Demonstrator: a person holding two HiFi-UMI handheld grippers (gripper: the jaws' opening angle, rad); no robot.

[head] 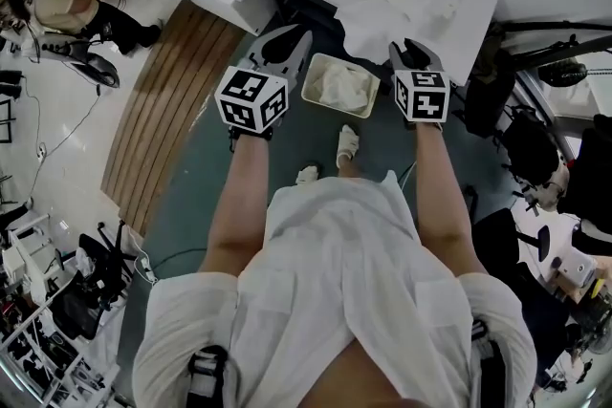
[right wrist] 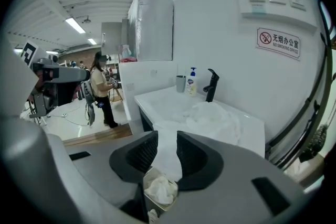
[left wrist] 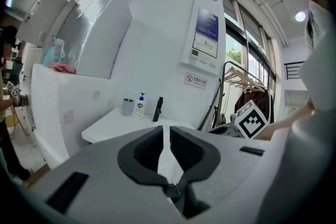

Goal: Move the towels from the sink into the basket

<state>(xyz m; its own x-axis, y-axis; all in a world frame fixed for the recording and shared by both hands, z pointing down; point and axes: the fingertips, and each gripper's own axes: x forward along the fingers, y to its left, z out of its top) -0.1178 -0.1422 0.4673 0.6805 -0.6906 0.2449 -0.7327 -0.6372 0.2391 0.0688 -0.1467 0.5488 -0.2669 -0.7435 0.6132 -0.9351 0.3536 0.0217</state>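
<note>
Sign [right wrist: 278, 42] "NO SMOKING OFFICE" behind sink [right wrist: 169, 100], soap bottle [right wrist: 192, 83] label unreadable

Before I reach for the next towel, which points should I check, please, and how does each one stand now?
1. Right claw empty: ok, nothing between the jaws.
2. Left claw empty: ok.
3. Towels waiting in the sink: ok, a white heap lies there.
4. Basket has room: ok, it seems; one crumpled towel lies inside.
5. Right jaws wide enough for the heap: not ok, the gap is narrow.
</note>
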